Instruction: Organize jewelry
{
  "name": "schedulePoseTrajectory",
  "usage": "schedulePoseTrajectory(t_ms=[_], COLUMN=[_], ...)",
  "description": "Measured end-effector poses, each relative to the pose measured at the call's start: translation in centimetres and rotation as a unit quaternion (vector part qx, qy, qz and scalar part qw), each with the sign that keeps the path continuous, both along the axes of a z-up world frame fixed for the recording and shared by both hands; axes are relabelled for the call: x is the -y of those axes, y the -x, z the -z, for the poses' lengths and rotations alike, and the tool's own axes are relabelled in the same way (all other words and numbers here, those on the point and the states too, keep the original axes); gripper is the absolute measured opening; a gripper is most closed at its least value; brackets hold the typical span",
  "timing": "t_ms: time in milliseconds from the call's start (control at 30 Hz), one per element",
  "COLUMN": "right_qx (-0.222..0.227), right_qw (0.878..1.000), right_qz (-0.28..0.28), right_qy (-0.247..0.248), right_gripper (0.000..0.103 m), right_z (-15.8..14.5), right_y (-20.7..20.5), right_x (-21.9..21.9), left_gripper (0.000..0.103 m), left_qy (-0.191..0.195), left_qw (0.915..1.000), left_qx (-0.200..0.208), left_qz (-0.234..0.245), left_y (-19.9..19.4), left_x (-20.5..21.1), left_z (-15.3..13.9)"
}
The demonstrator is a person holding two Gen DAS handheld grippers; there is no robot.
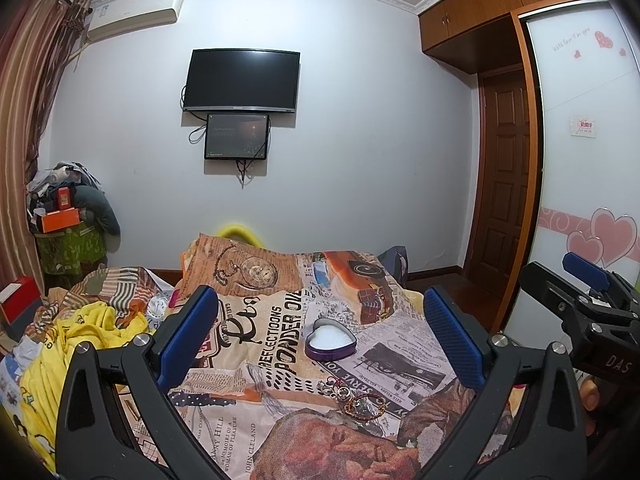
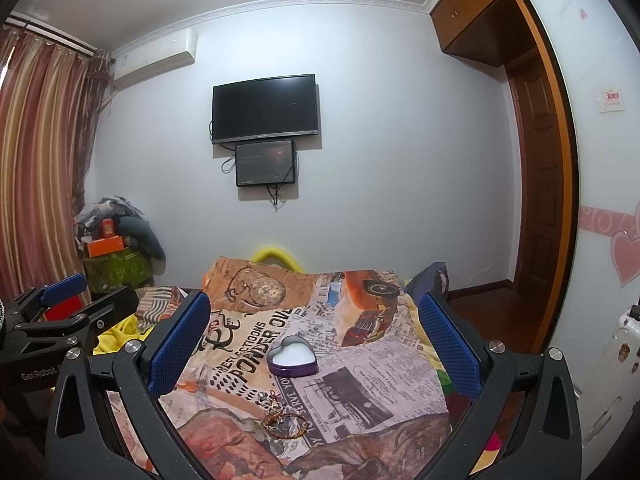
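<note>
Both tongs are spread and empty, held above the bed. The left gripper [image 1: 320,336] and right gripper [image 2: 314,338] hover side by side. Nearest, low between the fingers of each, lies the jewelry pile [image 1: 354,398], 1 tangle of rings and bracelets stretched crosswise. Beyond it, well apart, sits the open heart-shaped tin [image 2: 293,357]. Neither hand is clearly nearer.
</note>
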State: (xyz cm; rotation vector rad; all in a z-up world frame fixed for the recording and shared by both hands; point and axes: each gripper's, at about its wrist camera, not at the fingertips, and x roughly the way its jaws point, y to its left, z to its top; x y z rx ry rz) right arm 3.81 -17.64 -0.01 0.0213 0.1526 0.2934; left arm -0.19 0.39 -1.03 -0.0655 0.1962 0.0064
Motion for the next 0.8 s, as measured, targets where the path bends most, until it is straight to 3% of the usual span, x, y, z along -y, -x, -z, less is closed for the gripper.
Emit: schedulePoseTrajectory(t_ms=[800], right_qx=[-0.017], right_qw=[1.0], right_qz=[-0.006], right_qy=[0.004], right_gripper=[0.103], right_z=[0.3], right_y=[-0.9], right_x=[-0.3], left_gripper=[0.103], left_qy=[0.003], left_qw=[0.9997], left_qx=[-0.026], left_qz=[0.002], left_y=[-1.7], left_x=[-0.3], left_z=[1.2])
